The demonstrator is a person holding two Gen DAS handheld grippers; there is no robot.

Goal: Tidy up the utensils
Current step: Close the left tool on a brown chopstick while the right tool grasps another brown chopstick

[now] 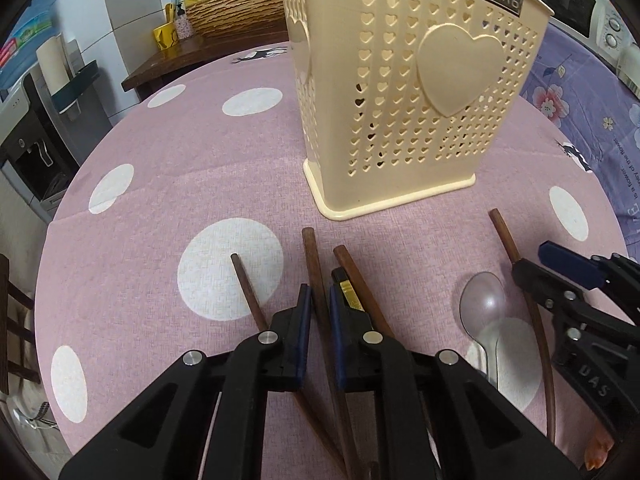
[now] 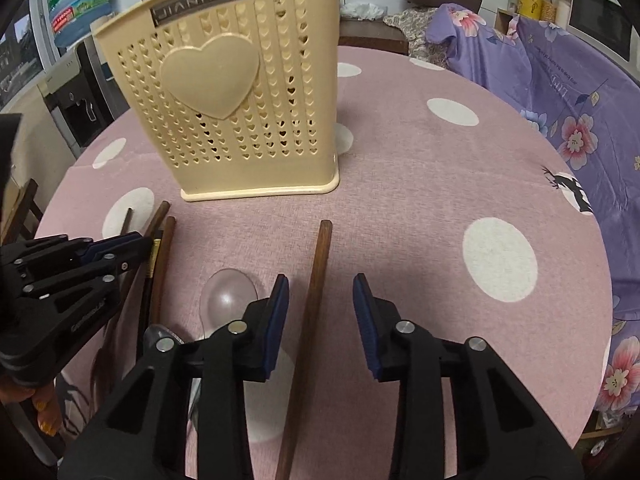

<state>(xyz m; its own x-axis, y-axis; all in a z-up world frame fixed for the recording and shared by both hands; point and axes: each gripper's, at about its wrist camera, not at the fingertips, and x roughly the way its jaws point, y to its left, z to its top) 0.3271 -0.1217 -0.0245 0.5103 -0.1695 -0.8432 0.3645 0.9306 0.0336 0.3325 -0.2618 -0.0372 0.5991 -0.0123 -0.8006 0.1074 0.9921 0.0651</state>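
Tablecloth (image 2: 400, 168): dusty pink, large white polka dots, small black deer print at right edge. Utensil holder (image 2: 224, 92), upper centre: cream-beige plastic, rows of heart-shaped cut-outs, big raised heart, grey-black label. Chopsticks (image 2: 308, 320): dark reddish-brown wood. Spoon (image 1: 482, 308), lower right: shiny silver. Left gripper (image 1: 320, 320), right gripper (image 2: 320, 320): black bodies, navy-blue pads. Cloth (image 2: 560, 92), right: lavender, pink-white flowers.

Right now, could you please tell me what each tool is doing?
Left tool: nearly shut around a brown chopstick; firm grip cannot be told.
Right tool: open, straddling another chopstick.
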